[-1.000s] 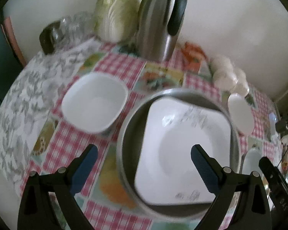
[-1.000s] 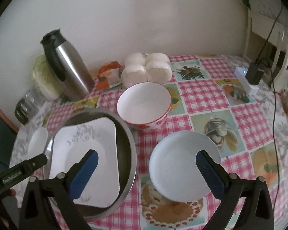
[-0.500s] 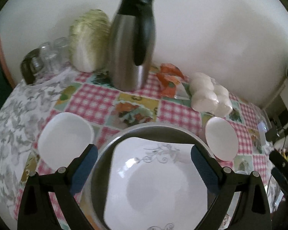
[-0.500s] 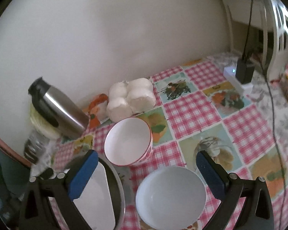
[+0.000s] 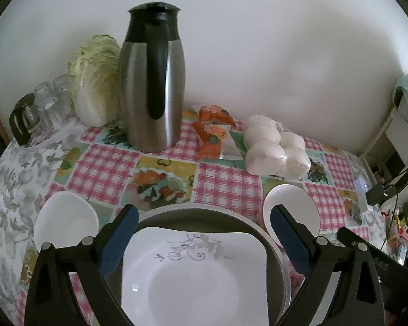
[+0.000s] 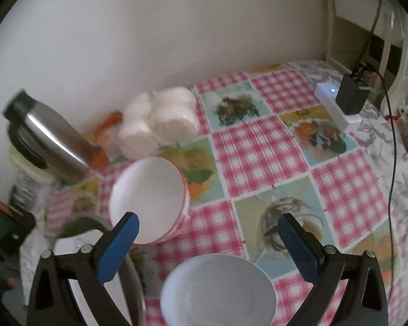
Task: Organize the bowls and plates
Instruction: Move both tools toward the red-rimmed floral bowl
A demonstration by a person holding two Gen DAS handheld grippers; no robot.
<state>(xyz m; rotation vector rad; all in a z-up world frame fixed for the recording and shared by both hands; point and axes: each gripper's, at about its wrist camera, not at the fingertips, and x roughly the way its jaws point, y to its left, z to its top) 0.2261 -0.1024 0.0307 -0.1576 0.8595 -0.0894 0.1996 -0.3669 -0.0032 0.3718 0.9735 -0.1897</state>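
At the far left of the table point(image 5: 13, 179), close to its edge, a small white dish point(image 5: 65, 220) is seen lying alone; were it pushed outward during a reach, it could be slid off, since little cloth is left beyond it. Just behind, glass cups point(image 5: 45, 100), a cabbage point(image 5: 95, 81) and a tall steel flask point(image 5: 152, 81) are crowded against the wall, so a raised sweep there could topple the flask. The left gripper point(image 5: 201, 235) is held wide open and empty above the square floral plate point(image 5: 193, 274), which is nested in a metal basin point(image 5: 193, 210); the plate's corners lie near the basin wall, and a tilted lift could jam or chip it. To the right of the basin a red-rimmed bowl point(image 6: 147, 198) stands just beside it, and could be knocked if the basin were shifted. The right gripper point(image 6: 208, 244) is likewise spread open with nothing held, poised over a plain white bowl point(image 6: 217, 290) near the front of the table. Bagged buns point(image 6: 160, 116) lie behind the bowl. The widest free room is judged to be the chequered cloth at centre right; further right, a power strip point(image 6: 337, 106) and its cable point(image 6: 391, 141) could be snagged.
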